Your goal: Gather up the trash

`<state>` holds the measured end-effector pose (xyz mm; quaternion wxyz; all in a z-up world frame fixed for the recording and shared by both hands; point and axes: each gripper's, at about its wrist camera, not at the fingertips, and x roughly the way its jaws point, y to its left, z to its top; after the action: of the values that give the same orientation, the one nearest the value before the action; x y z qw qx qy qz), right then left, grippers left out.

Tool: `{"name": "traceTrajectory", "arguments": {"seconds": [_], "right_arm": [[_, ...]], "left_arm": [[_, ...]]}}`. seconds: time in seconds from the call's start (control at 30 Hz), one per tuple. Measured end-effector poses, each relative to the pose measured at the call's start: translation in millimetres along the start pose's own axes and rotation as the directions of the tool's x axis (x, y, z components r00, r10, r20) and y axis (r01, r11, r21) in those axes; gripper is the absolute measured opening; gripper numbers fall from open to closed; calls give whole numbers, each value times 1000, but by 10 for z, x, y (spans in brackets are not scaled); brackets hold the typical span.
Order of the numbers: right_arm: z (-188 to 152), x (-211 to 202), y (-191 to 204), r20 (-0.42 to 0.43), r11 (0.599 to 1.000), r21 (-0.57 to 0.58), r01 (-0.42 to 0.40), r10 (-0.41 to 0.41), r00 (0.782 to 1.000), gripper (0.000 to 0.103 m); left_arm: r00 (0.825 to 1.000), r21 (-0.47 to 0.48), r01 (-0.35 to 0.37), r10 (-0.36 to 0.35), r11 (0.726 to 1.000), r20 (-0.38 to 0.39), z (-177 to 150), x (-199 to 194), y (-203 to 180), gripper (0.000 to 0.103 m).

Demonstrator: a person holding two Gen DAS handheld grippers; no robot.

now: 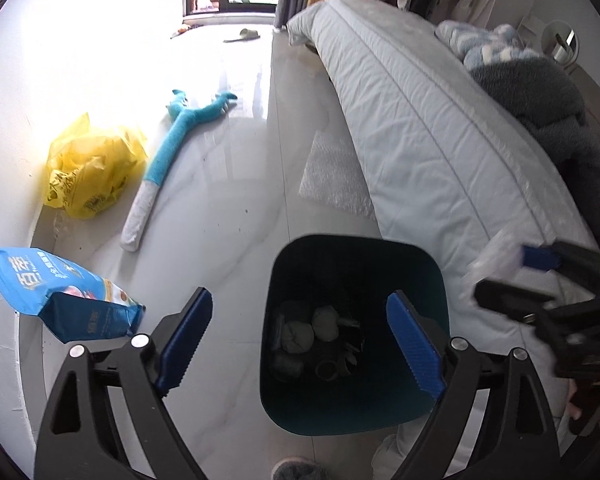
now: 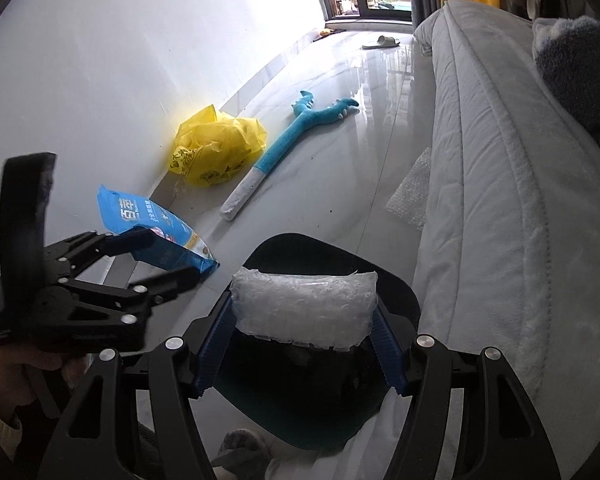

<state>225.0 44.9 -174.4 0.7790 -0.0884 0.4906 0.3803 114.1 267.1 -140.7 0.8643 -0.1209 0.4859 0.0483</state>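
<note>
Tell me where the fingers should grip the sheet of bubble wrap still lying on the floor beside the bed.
Probably the free edge of the bubble wrap sheet facing the open floor, coming from above on that side. It lies flat, and its far side sits against the bed, leaving no room there.

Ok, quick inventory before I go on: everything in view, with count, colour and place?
bin: one, dark teal, on floor by bed, trash inside
bubble wrap wad: one, clear, in right gripper above bin
bubble wrap sheet: one, clear, floor beside bed
yellow bag: one, by wall
blue pouch: one, floor by wall
plush toy: one, blue and white, floor
slipper: one, pale, near window
bed: one, grey-white cover
left gripper: open, empty
right gripper: shut on wad
</note>
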Motion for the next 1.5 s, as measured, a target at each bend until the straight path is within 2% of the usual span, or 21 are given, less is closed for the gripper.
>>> {"name": "traceTrajectory", "arguments": {"seconds": [0.23, 0.47, 0.57, 0.6, 0.67, 0.77, 0.97, 1.13, 1.2, 1.27, 1.37, 1.5], "right_arm": [[-61, 388, -15, -85, 1000, 10, 14, -13, 996, 66], [-123, 694, 4, -157, 1000, -7, 28, -29, 987, 66], [-130, 731, 33, -169, 999, -24, 33, -36, 985, 66], [-130, 733, 45, -171, 999, -27, 34, -39, 985, 68], [-111, 736, 77, -162, 999, -30, 37, -42, 986, 80], [-107, 659, 90, -143, 999, -32, 41, -45, 989, 86], [-136, 291, 121, -69, 999, -18, 41, -42, 997, 91], [-204, -257, 120, 31, 996, -39, 74, -73, 997, 92], [-247, -544, 95, 95, 994, -38, 100, -96, 991, 94], [-317, -828, 52, 157, 992, -34, 125, -119, 980, 98], [-480, -1280, -12, 253, 985, -24, 172, -161, 954, 99], [-761, -1902, -164, 363, 973, 26, 231, -225, 904, 99]], "left_arm": [[990, 17, 2, -4, 1000, 142, 97, -369, -22, 92], [965, 43, 4, -15, 999, 262, 192, -744, -154, 94], [948, 53, 4, -21, 999, 318, 225, -898, -225, 96], [940, 58, 9, -29, 998, 339, 236, -959, -251, 97], [930, 61, 19, -40, 998, 365, 251, -1058, -297, 98], [913, 64, 22, -46, 998, 406, 251, -1244, -367, 99], [875, 91, 6, -49, 996, 481, 212, -1558, -571, 100], [868, 99, 28, -73, 995, 492, 75, -1681, -775, 100], [859, 110, 29, -82, 993, 506, -4, -1742, -860, 100], [850, 120, 25, -84, 992, 520, -76, -1813, -951, 100], [842, 129, 25, -91, 991, 532, -178, -1887, -1107, 100], [846, 131, 31, -96, 991, 525, -299, -1917, -1247, 100]]}}
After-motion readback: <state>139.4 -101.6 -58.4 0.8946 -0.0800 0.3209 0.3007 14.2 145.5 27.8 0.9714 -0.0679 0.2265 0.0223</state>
